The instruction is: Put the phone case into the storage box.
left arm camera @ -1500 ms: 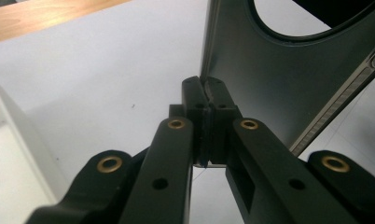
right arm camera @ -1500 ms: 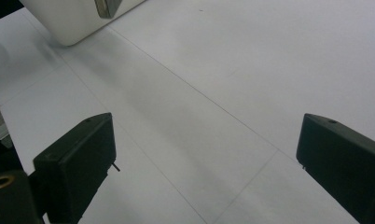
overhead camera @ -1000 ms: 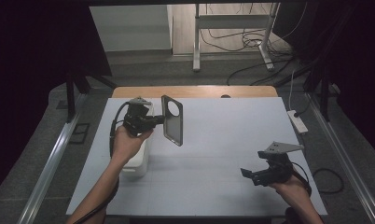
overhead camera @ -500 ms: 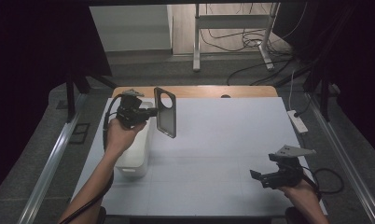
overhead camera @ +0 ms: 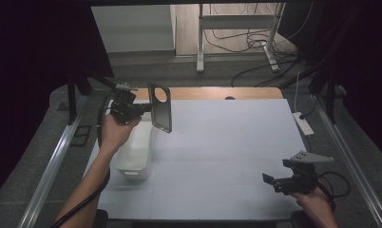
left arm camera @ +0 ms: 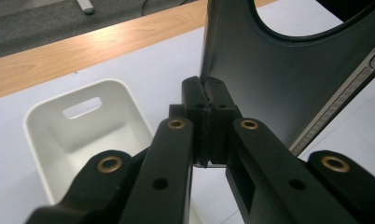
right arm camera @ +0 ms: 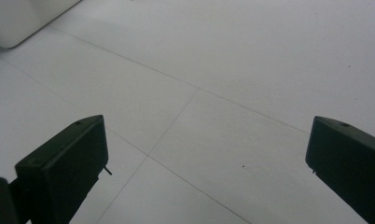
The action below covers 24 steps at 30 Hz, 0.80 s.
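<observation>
A dark phone case (overhead camera: 160, 107) with a round camera cutout hangs upright in the air over the table's back left. My left gripper (overhead camera: 146, 109) is shut on its edge, and in the left gripper view the jaws pinch the case's rim (left arm camera: 269, 74). A white rectangular bin (overhead camera: 132, 154) stands on the table below that hand; its empty inside, with a slot handle, shows in the left gripper view (left arm camera: 92, 135). My right gripper (overhead camera: 271, 181) hovers low near the table's front right corner, jaws wide apart with nothing between them (right arm camera: 206, 154).
The table (overhead camera: 227, 142) has a pale grey top with a wooden strip (overhead camera: 217, 93) along its far edge. A white power strip (overhead camera: 304, 123) lies at the right edge. Cables and a metal stand (overhead camera: 236, 42) sit on the floor beyond.
The left hand carried the phone case toward the back left and a little higher. The right gripper drew back toward the front right corner.
</observation>
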### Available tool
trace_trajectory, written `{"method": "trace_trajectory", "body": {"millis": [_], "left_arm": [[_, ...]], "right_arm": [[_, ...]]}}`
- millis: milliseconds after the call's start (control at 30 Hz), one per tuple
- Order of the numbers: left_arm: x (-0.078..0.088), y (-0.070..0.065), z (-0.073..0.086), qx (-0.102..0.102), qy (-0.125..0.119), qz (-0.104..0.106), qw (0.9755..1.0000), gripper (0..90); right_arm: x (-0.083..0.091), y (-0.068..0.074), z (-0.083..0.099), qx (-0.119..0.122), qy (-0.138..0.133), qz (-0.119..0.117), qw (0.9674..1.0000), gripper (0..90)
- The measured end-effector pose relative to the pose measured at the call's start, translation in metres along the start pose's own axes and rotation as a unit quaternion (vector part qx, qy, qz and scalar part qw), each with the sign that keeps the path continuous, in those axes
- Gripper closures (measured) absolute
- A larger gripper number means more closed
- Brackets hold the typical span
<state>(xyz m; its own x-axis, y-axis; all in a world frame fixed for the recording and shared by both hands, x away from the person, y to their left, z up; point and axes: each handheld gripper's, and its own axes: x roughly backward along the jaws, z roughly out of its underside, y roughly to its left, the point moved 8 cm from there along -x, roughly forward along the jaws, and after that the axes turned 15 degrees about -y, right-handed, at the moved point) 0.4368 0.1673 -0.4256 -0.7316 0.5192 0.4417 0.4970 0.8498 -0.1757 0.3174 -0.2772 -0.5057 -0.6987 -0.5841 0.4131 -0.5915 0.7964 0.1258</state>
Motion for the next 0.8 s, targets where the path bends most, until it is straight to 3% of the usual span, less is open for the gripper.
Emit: {"method": "trace_trajectory", "body": {"millis": [800], "left_arm": [[0.000,0.050,-0.005,0.030,-0.007,-0.064,0.9975,89.1]], "right_arm": [[-0.002,0.000,0.002,-0.001,0.008,-0.001,1.0000,0.0]]}}
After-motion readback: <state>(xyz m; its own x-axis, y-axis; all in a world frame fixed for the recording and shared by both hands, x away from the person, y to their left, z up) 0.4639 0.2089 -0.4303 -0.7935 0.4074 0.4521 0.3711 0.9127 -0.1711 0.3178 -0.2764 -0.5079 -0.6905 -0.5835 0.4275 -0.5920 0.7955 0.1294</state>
